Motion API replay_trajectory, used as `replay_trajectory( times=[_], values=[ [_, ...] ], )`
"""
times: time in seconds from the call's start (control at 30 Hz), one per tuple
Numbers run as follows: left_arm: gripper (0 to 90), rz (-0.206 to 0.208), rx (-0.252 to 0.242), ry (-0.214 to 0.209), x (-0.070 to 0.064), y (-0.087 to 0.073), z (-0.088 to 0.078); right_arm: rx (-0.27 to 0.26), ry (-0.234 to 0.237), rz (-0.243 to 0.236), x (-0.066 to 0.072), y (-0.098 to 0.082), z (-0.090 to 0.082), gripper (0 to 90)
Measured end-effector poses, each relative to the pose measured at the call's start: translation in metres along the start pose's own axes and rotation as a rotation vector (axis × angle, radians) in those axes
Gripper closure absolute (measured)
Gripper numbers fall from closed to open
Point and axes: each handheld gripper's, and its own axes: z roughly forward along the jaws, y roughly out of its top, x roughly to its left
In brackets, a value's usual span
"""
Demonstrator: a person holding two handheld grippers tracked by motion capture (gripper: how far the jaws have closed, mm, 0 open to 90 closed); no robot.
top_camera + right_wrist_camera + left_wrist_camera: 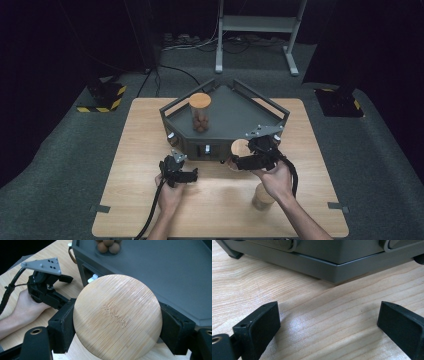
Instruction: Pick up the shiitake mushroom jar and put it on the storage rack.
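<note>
Here right gripper (117,322) jaws clamp unmarked bamboo lid (117,315) beside grey tray (175,277)

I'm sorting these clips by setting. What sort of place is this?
Probably a lab or studio set up for recording, not a home. A lone wooden table stands on grey carpet, black curtains close it in, and hazard-striped stand feet flank it.

tray (235,117) mid-table (150,150) | jar (200,112) in tray, left part | lidded jar (241,150) before tray – right | third jar (261,196) nearer still
</note>
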Motion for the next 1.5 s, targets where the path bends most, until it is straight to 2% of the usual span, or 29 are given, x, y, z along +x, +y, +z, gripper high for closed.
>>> replay_trajectory(
  times=[0.83,1.03,1.5],
  values=[
    [4.2,0.005,0.002,0.001,0.0,0.0,0.0,-0.01,-0.044,0.029,-0.02,0.051,-0.007,23.9],
    [4.2,0.007,0.004,0.001,0.0,0.0,0.0,-0.012,-0.059,0.039,-0.023,0.062,-0.005,23.9],
    [4.2,-0.004,-0.003,0.001,0.0,0.0,0.0,0.017,-0.134,0.052,-0.03,0.089,0.01,23.8]
  ],
)
